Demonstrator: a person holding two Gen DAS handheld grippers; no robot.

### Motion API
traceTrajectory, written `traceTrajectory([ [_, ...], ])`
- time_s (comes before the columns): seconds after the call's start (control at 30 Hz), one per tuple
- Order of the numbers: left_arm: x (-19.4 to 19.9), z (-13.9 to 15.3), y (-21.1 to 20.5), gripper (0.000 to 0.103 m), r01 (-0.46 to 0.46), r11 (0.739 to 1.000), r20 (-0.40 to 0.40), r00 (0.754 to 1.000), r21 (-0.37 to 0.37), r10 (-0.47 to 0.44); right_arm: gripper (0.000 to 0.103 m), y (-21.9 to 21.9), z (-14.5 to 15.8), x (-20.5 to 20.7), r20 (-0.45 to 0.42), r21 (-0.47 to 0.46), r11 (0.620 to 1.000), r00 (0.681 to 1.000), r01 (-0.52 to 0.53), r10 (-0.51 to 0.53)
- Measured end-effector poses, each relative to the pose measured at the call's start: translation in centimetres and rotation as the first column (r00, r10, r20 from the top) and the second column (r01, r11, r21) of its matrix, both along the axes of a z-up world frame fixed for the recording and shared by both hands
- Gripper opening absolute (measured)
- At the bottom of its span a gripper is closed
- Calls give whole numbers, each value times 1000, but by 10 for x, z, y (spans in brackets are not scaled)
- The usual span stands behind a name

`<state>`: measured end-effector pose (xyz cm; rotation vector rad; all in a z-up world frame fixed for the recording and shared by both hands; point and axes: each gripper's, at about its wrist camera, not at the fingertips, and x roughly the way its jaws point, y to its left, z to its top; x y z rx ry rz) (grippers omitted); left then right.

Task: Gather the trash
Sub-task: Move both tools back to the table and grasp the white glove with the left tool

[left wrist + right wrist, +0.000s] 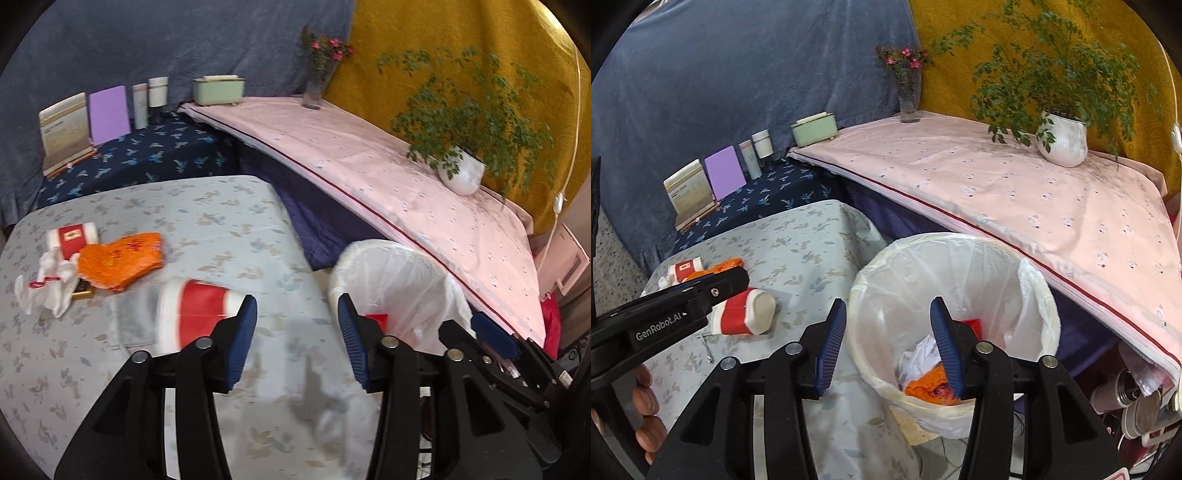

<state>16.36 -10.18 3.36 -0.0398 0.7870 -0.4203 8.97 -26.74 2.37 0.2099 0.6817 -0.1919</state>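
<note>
- The right gripper (pixel 888 341) is held over the bin (pixel 1039 295), its jaws apart and nothing between them; orange wrapper, white paper and a red scrap are seen lying in the liner.
- The left gripper (pixel 297 341) is held over the table (pixel 221 206) near the edge beside the bin, jaws apart and empty.
- The cup (pixel 195 314), red and white and lying on its side, is judged the next piece; it rests near that same edge, just left of the left gripper's left finger (pixel 242 339).
- It should be taken across its body, not by the open mouth, so that the thin wall is not crushed or allowed to roll away.
- Further trash is left toward the table's left edge: an orange bag (pixel 122 260), crumpled tissue (pixel 48 284), and a second cup (pixel 74 238) behind them.
- The cloth is loose; the jaws should be closed above it so that no fold is caught.
- The bin's mouth should be kept clear by the right gripper during the drop.
</note>
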Motion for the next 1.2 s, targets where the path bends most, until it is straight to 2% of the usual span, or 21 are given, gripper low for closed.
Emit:
traceTrajectory([
  [0.23,10,-6,71,68,-157,986,16,988,51,156,58,41,-4,13,-6,-1,998,998,-67,67],
  [0.4,14,-11,117,79,-241,965,47,970,102,237,64,70,-11,22,-18,11,994,993,-112,113],
  [0.53,19,-16,150,84,-282,951,61,959,127,276,70,94,-17,30,-31,4,989,989,-146,146],
  [0.63,24,-21,172,86,-307,940,68,952,148,300,75,111,-22,38,-37,-4,987,986,-161,161],
  [0.9,45,-43,226,88,-340,925,43,940,171,338,76,145,-35,59,-68,-2,980,978,-199,198],
  [1.2,74,-60,248,87,-297,937,32,955,186,296,81,165,-48,83,-90,-1,982,978,-191,190],
])
